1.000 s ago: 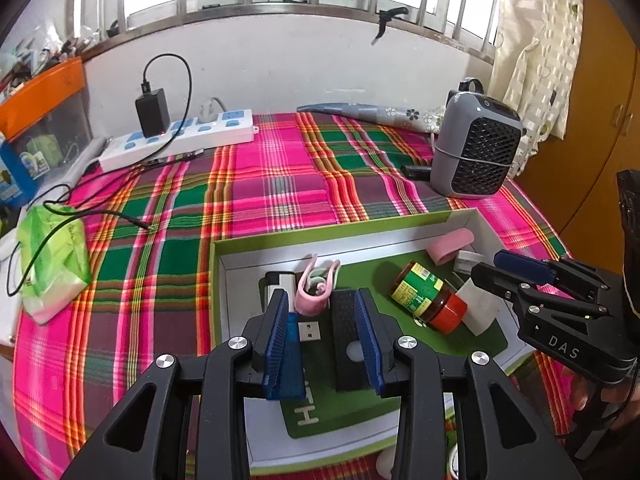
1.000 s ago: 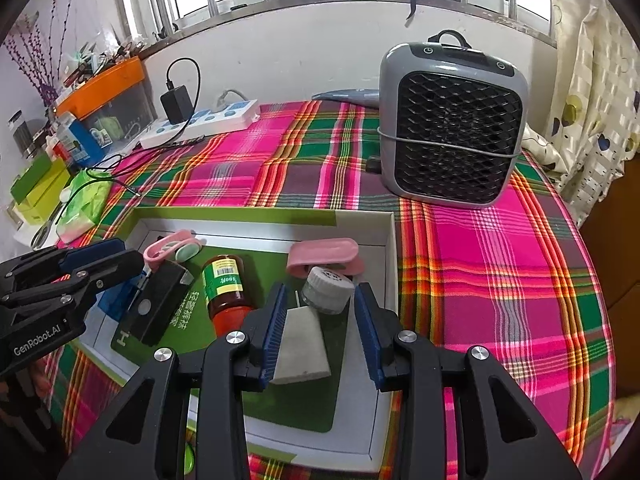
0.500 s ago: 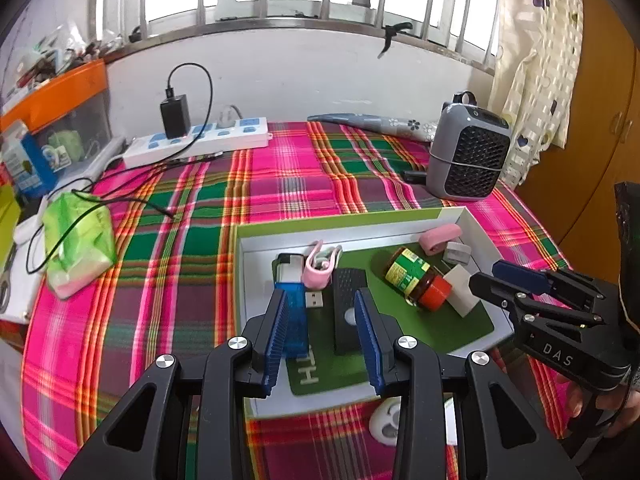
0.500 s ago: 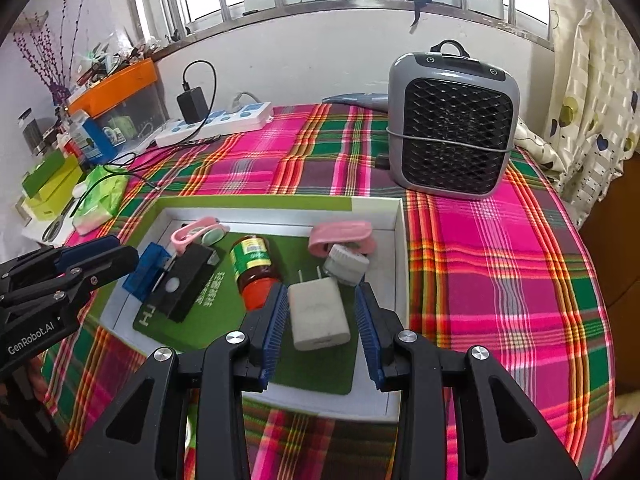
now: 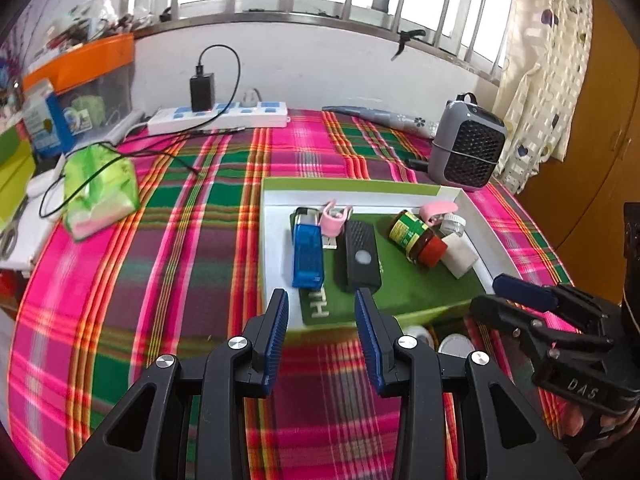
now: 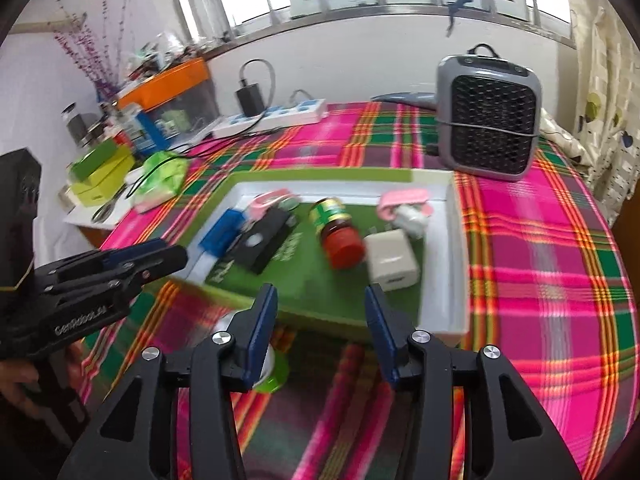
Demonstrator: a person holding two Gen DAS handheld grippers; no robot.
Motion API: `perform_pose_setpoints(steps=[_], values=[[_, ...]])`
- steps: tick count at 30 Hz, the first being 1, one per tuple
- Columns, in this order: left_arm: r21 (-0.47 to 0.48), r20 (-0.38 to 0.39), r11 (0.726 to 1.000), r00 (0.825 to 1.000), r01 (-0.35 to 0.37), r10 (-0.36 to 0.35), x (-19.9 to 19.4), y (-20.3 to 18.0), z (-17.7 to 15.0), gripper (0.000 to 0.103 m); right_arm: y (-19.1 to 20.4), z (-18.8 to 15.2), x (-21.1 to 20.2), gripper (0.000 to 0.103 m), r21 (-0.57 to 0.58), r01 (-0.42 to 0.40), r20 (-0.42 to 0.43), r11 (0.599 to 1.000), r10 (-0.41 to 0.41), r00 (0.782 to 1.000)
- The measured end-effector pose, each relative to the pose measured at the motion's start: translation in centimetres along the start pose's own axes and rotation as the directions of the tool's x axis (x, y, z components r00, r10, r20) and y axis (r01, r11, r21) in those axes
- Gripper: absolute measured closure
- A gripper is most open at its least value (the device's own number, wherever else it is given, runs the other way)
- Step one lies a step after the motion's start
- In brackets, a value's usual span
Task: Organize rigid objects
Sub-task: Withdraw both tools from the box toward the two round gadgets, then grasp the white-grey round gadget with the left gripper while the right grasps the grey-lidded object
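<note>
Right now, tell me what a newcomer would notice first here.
The bright pink and green plaid tablecloth fills the scene. On it sits a shallow white and green tray holding a red-capped jar, a white charger and a blue lighter. A grey fan stands behind it.

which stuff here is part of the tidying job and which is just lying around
Job: tray, blue lighter, black box, red-capped jar, white charger, pink clips.

Lying about: heater, power strip, tissue pack.
</note>
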State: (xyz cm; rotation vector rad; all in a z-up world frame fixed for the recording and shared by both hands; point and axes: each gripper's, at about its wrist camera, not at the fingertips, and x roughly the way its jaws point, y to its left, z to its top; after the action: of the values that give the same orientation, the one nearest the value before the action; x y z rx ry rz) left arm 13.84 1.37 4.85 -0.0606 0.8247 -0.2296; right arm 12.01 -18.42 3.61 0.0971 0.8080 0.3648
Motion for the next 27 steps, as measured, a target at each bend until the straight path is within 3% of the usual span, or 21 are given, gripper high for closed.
perform_pose_setpoints(steps=[9,16,21,27], values=[[-0.037,-0.006,0.999,1.0,0.03,-0.03,-1.0,1.3,-2.1,0.07,2.6,-1.8,0.6,0.056,-0.06,-0.056,-0.023,0.997,0.055,0.998],[-0.045,-0.028,0.997,0.998,0.057,-0.058,-0.8,1.4,-3.4,0.07,3.7,-2.3,1.6,0.056,-0.095,-0.021,-0.054,0.995,0.016,0.998],[-0.052,-0.049,0.998,0.998,0.035,-0.038,-0.3,1.9,-3.9,0.07,3.7,-2.5,2.2,0.056,-0.104,0.014,-0.074,0.994,-0.022,0.997],[-0.062,-0.047,0.996,0.997,0.061,-0.064,-0.3,2.0,-3.9,0.07,3.5,-2.7,1.8,0.056,-0.108,0.026,-0.059,0.994,-0.032,0.998]])
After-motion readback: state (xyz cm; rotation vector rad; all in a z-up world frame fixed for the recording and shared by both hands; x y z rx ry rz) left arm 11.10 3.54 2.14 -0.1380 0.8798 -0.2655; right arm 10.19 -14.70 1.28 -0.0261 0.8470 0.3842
